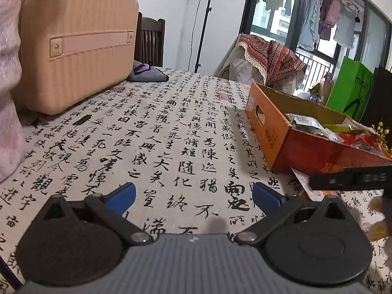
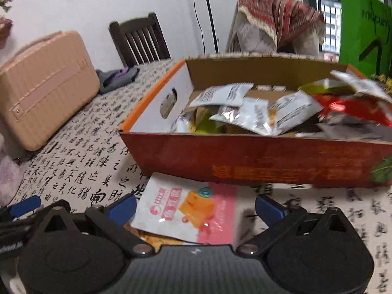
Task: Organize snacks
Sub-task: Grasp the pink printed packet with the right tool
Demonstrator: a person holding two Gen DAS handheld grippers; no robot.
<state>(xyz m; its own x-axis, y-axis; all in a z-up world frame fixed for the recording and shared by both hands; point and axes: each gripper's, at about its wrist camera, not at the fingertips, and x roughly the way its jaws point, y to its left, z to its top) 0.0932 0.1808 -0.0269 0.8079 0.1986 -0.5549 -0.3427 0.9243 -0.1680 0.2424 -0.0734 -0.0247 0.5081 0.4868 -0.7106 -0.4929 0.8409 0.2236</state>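
An orange and red cardboard box [image 2: 245, 156] stands on the table, holding several snack packets [image 2: 252, 115]. It also shows at the right of the left wrist view [image 1: 276, 132]. A white and pink snack packet [image 2: 188, 210] lies flat on the tablecloth in front of the box, between the spread fingers of my right gripper [image 2: 194, 208], which is open and just above it. My left gripper [image 1: 193, 194] is open and empty over the bare tablecloth, left of the box. The right gripper's edge [image 1: 348, 178] shows at the right of the left wrist view.
A beige hard case [image 1: 73, 46] stands at the table's back left, with a grey cloth [image 1: 149, 73] beside it. A dark wooden chair [image 2: 139, 39] and a cloth-draped chair [image 2: 276, 22] stand behind the table. A green bag [image 1: 350, 90] is at the far right.
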